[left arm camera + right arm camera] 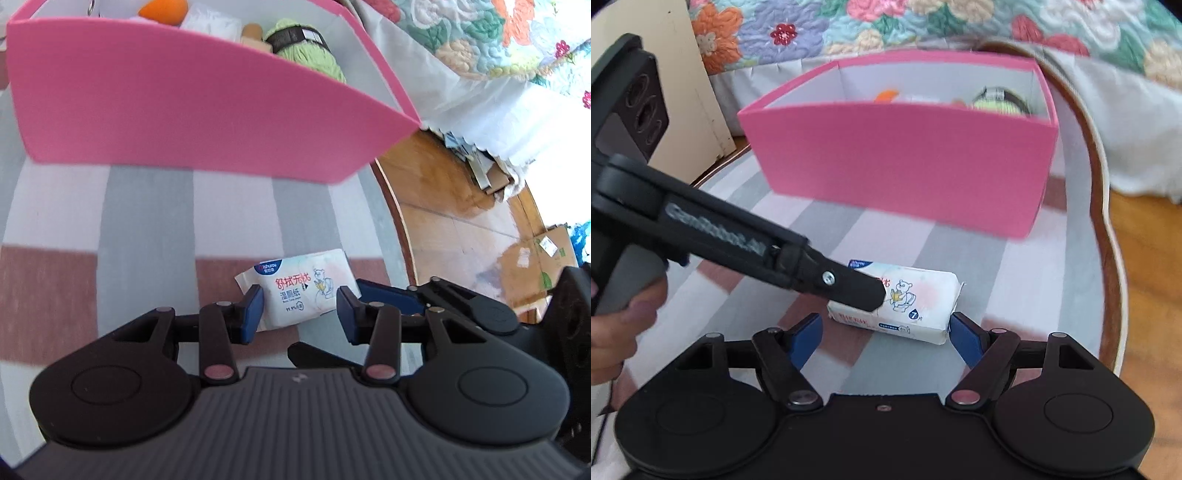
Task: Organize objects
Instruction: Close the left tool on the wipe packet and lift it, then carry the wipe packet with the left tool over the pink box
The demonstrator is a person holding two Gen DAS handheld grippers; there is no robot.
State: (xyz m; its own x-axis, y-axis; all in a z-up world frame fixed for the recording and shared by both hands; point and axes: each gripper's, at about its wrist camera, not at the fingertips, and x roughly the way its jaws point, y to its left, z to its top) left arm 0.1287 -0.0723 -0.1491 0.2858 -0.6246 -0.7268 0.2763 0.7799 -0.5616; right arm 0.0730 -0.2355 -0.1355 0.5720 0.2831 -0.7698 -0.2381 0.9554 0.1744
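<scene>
We see a white pack of wet wipes (301,291) lying flat on the striped cloth of the worktop (147,221), in front of a pink box (207,110) and apart from it. Our left hand-held gripper (301,308) is spread wide, its blue pads (253,308) on either side of the pack; from its own view we cannot tell whether they touch the wrapper. Our right hand-held gripper (884,338) is also spread wide, with the pack (916,306) lying just ahead between its blue pads (966,341); the right-side pad sits at the pack's end, contact unclear. In the right wrist view the left hand-held gripper (860,291) reaches in from the left, one dark finger crossing over the pack's near corner. Inside the box (905,162) we see a skein of green yarn (306,48), something orange (162,11) and a white item (210,20). A flowered quilt (923,22) lies beyond the worktop (1034,280).
</scene>
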